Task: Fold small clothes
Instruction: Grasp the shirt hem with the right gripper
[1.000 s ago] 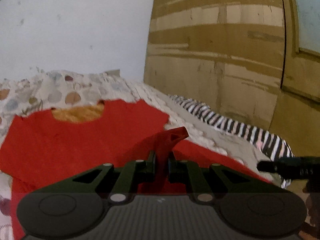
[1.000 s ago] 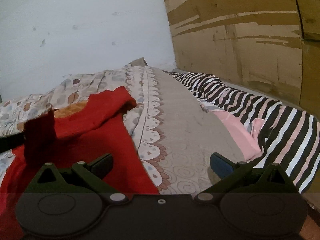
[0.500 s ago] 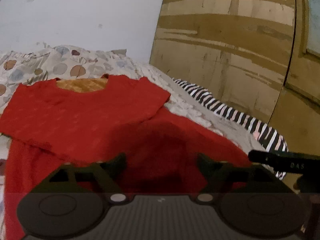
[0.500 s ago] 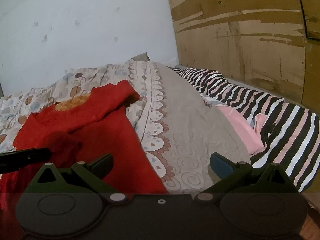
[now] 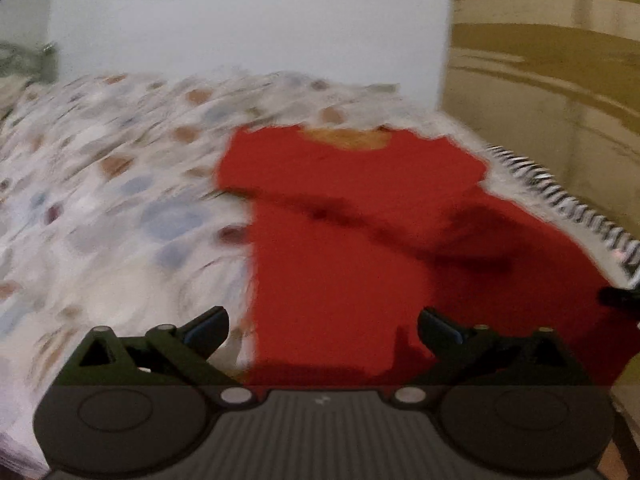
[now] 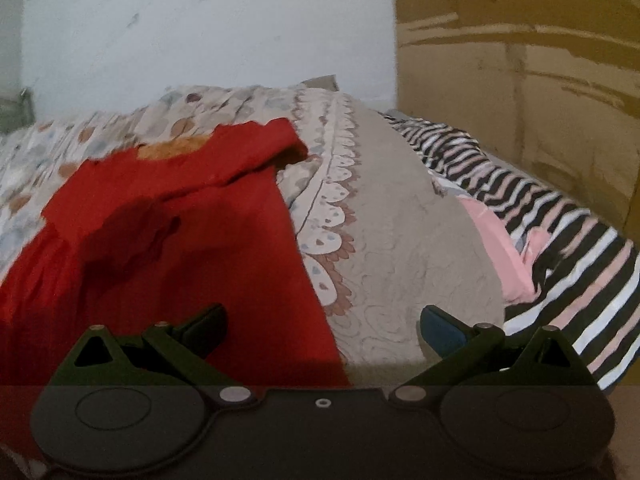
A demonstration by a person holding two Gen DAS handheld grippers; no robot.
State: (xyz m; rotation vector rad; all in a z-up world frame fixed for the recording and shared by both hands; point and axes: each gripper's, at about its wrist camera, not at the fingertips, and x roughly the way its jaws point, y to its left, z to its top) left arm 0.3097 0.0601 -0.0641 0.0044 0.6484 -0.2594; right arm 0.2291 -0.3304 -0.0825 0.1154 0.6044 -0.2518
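Patterned bedspread with coloured ovals (image 5: 120, 208) on a bed, pale wall behind, brown board wall to the right. Flat on the bedspread: small red cloth garment with an orange-lined neck (image 5: 360, 232).

Left tongs (image 5: 322, 326): jaws opening, nearly at full spread, nothing between the pads. Garment straight ahead and to the right of them; its left edge runs up between the tips, so left tip over bedspread, right tip over red cloth. Long axis runs away from the tongs, hem near, neck far. Left sleeve sticks out leftward at the far end. View blurred, so fine creases unreadable.

Right tongs (image 6: 322, 326): spread wide, empty. Red garment (image 6: 168, 248) lies ahead-left of them; left tip over cloth, right tip over the grey swirl-print border of the spread (image 6: 400, 240). Right sleeve looks turned in over the body, leaving a rumpled dark lump mid-chest. Striped black, white and pink cloth (image 6: 560, 248) well off to the right, not in play.

Judgement: right side folded in, left sleeve and left edge still out. Left tongs nearer that edge, so likely theirs to take: reach forward-left, pinch at the sleeve, carry rightward across the long axis.
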